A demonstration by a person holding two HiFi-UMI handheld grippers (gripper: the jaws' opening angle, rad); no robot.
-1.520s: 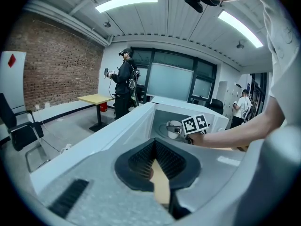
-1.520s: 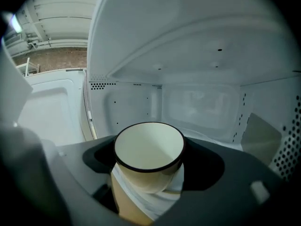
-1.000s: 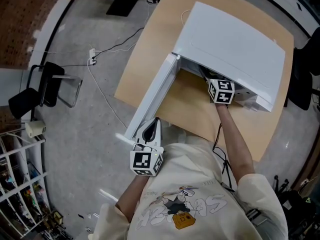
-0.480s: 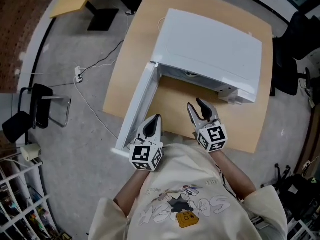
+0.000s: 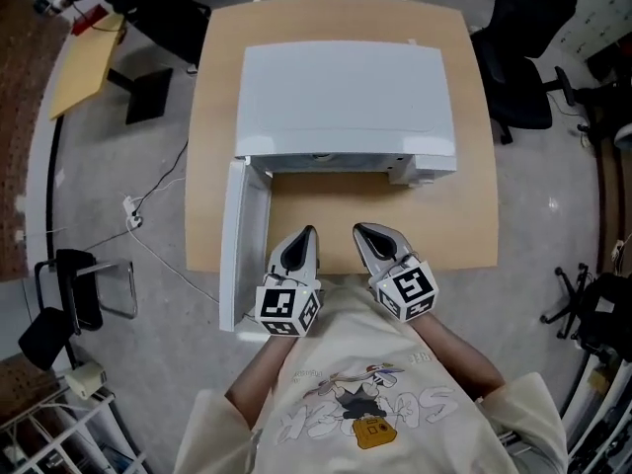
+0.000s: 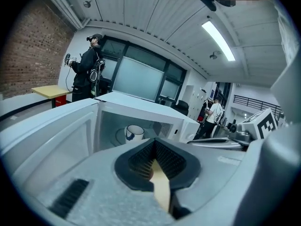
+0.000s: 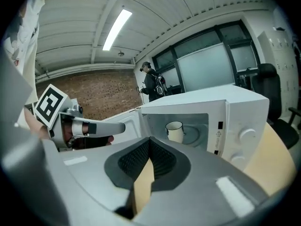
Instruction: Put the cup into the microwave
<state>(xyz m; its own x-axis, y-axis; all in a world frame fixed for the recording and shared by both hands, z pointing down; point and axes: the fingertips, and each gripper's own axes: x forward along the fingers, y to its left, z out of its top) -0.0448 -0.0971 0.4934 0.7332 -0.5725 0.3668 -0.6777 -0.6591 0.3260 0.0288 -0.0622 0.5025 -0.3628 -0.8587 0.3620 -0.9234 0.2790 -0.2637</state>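
Right gripper view: cup (image 7: 175,131) stands inside the open microwave (image 7: 235,121).

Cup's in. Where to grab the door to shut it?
Probably the free edge of the door, nearest the person, approached by the left gripper from that near end: it stands swung straight out from its hinge on the microwave.

Ceiling strip lights (image 6: 218,40) lit the room brightly and evenly. The head view showed only a faint, soft shadow at the front of the microwave (image 5: 346,102) on the surface (image 5: 474,215). Both gripper views curved strongly toward black corners, and the near jaws were out of focus.
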